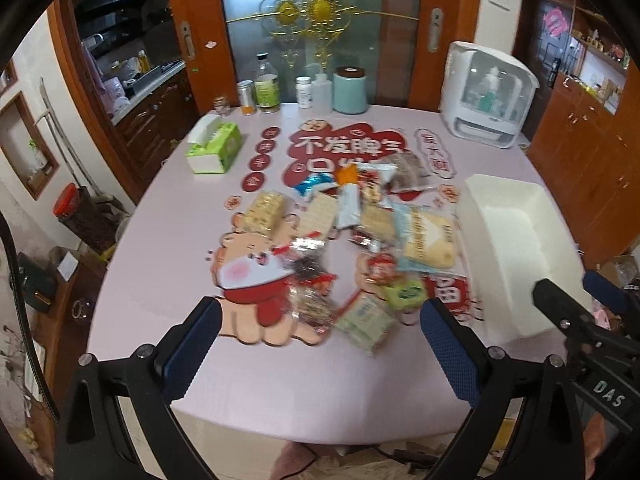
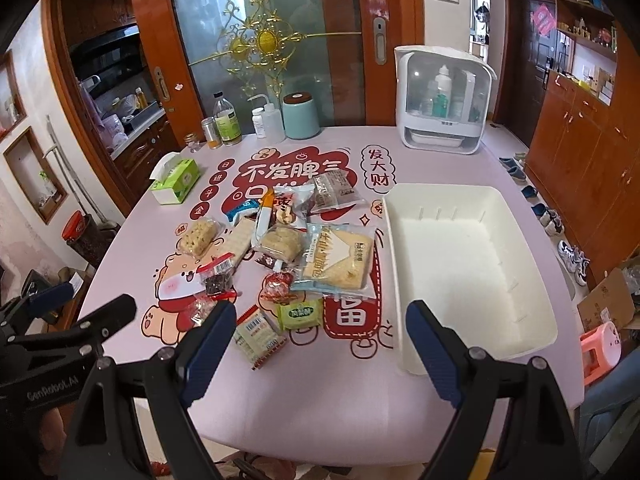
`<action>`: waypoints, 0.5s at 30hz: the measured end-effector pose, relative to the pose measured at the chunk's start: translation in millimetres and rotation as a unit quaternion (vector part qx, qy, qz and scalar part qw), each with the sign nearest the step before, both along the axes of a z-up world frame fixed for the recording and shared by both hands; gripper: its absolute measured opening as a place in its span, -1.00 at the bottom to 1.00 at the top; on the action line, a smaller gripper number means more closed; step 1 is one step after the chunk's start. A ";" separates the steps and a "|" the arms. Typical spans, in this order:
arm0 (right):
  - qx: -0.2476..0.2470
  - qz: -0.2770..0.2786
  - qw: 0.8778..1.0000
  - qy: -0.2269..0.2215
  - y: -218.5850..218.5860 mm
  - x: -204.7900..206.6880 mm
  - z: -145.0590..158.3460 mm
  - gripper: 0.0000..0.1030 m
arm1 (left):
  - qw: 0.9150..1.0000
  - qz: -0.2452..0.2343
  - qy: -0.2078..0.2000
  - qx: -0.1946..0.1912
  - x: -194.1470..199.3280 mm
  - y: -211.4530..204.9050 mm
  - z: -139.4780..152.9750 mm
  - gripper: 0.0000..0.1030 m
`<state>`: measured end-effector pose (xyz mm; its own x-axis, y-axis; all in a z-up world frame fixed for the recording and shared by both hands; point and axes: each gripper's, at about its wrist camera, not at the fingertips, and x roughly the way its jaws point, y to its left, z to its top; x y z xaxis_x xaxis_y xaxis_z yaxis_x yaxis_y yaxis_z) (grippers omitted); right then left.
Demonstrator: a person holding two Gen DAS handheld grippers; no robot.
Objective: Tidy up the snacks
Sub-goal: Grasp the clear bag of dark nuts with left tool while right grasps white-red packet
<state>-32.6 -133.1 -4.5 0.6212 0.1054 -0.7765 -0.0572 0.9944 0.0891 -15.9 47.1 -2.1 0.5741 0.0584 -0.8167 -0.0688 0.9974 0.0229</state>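
Observation:
Several wrapped snacks lie in a loose pile (image 1: 352,240) (image 2: 288,248) on the middle of the pink table. Among them are a large yellow cake pack (image 2: 340,256), a small green packet (image 2: 301,314) and a white barcode packet (image 2: 258,334). An empty white bin (image 2: 468,276) (image 1: 512,248) stands to the right of the pile. My left gripper (image 1: 320,344) is open and empty above the near table edge, in front of the pile. My right gripper (image 2: 320,344) is open and empty, near the bin's front left corner.
A green tissue box (image 2: 176,182) sits at the far left of the table. Bottles and a teal canister (image 2: 301,116) stand along the far edge. A white cabinet-like appliance (image 2: 440,100) stands at the far right. A wooden glass door is behind the table.

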 end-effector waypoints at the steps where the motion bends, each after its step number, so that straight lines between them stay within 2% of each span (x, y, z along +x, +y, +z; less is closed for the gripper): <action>1: 0.001 -0.002 1.000 0.001 4.0 2.0 0.3 0.71 | 1.000 0.000 -0.001 -0.002 4.1 8.3 0.6 0.92; 8: -0.009 -0.009 1.000 0.017 37.8 21.3 -4.7 0.71 | 1.000 -0.013 -0.007 0.022 31.0 46.5 -3.7 0.92; 11: -0.007 -0.015 0.999 0.030 47.2 29.7 -12.8 0.71 | 0.999 -0.034 0.011 0.019 46.5 54.5 -14.1 0.92; 15: 0.003 -0.025 0.998 0.066 54.6 42.9 -33.7 0.71 | 0.996 -0.070 0.047 0.028 69.4 57.6 -44.7 0.92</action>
<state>10.3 -78.5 -38.2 0.5186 0.0818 -0.8511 0.0049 0.9951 0.0987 53.6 104.6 -46.8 0.5007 0.0297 -0.8651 0.0758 0.9941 0.0781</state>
